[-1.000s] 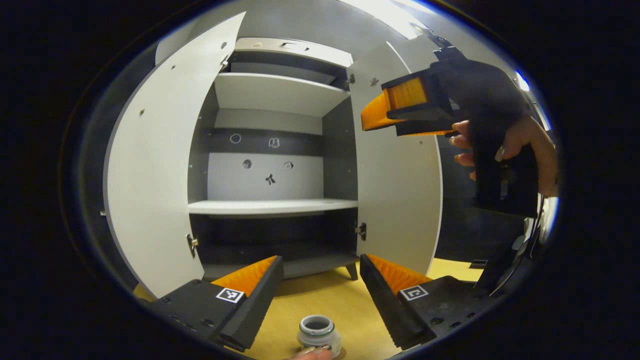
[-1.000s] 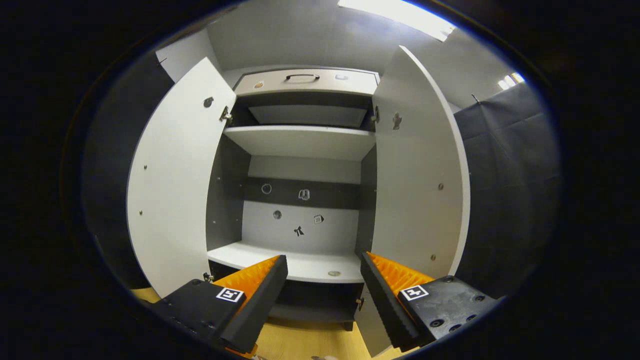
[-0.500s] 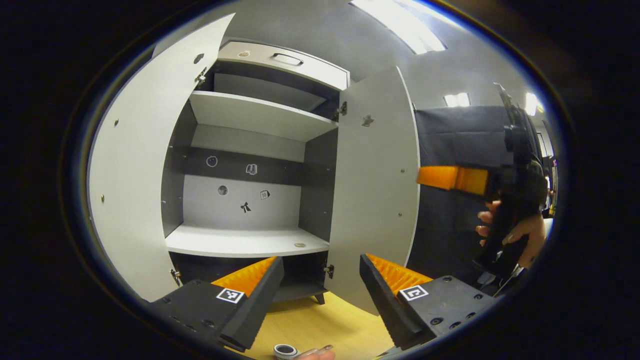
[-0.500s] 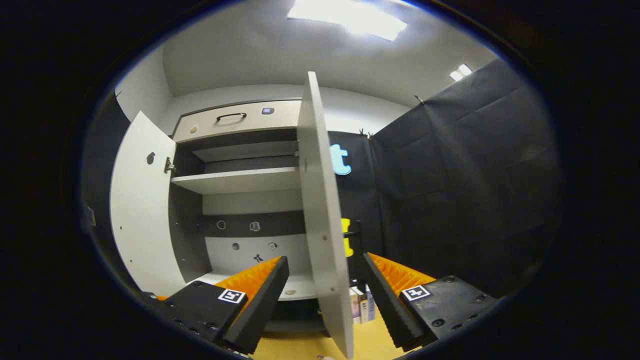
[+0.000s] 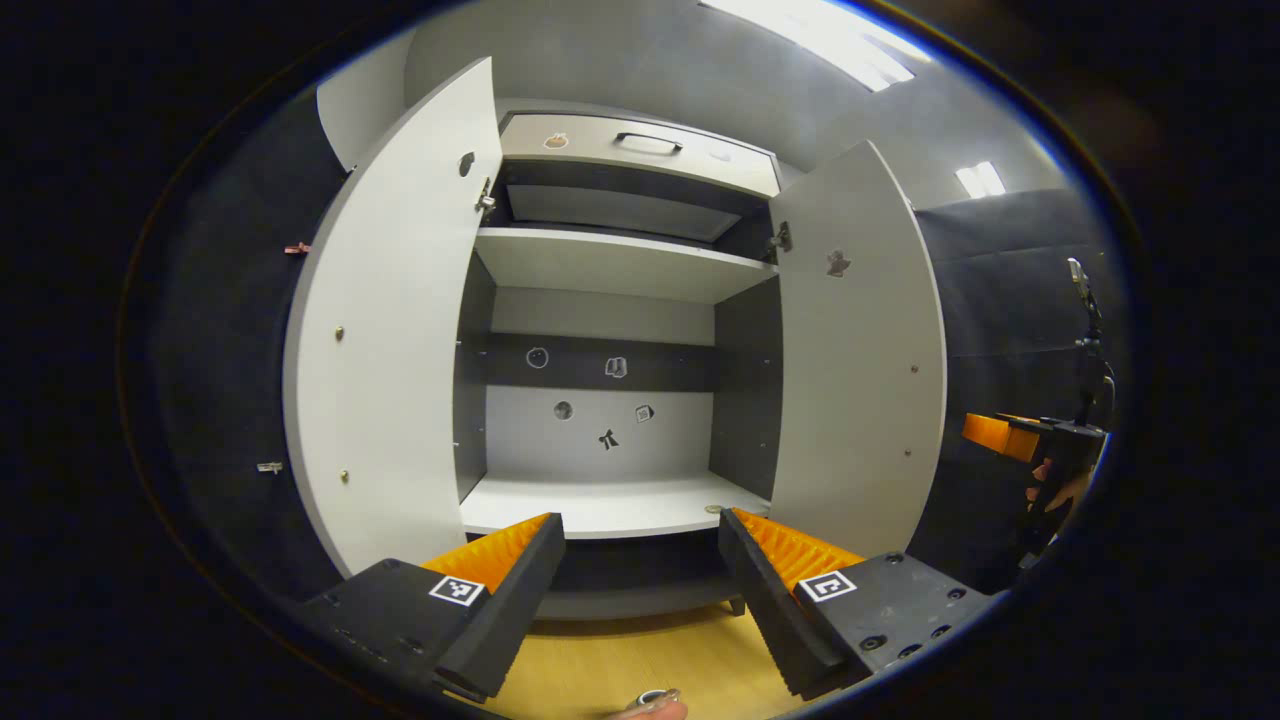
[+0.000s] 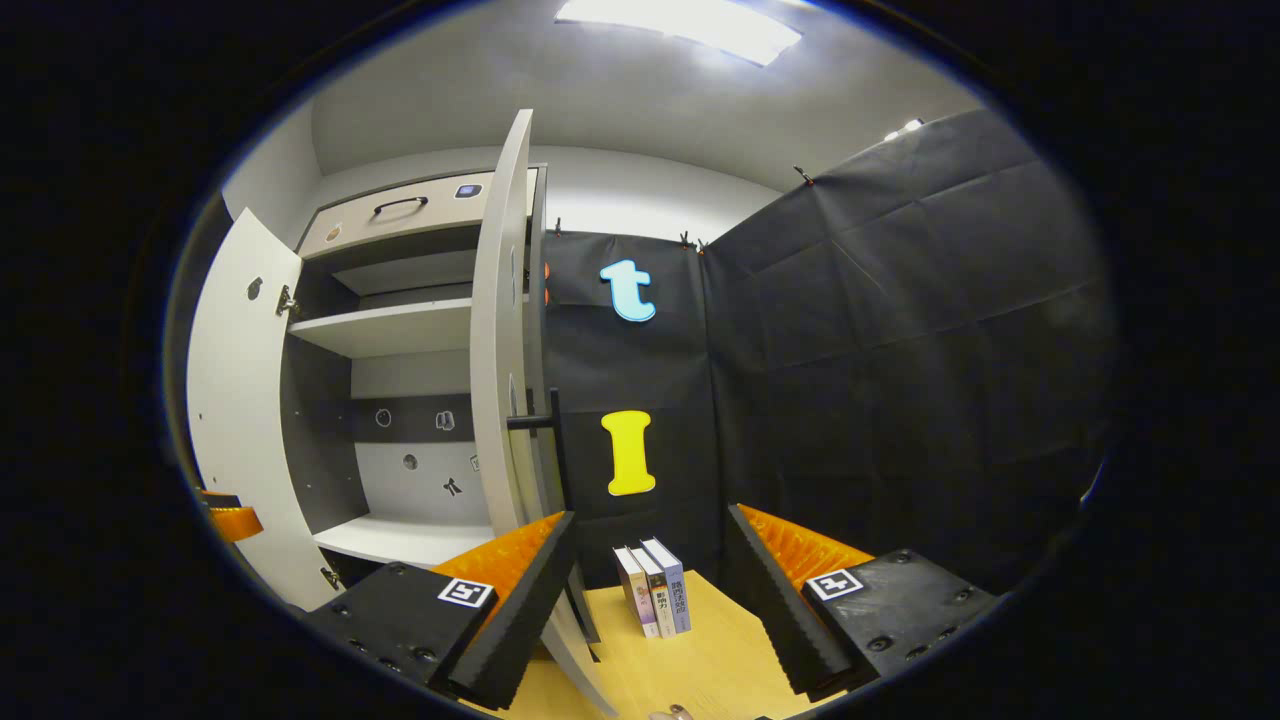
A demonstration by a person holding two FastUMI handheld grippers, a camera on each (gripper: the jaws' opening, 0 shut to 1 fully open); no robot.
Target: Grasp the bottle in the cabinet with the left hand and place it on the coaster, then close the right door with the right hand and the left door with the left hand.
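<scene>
A: Left gripper view, claw state?
B: Left gripper (image 5: 640, 600) spread wide, nothing between the fingers. Cabinet (image 5: 615, 330) ahead, two doors ajar: left door (image 5: 390, 330), right door (image 5: 860, 380). Bottle (image 5: 655, 697) mouth at the wooden worktop's (image 5: 630, 660) near edge.

A: Right gripper view?
B: Right gripper (image 6: 645, 600) also wide apart, empty, beside the right door's (image 6: 500, 340) edge. Three books (image 6: 655, 590) upright on the worktop.
</scene>
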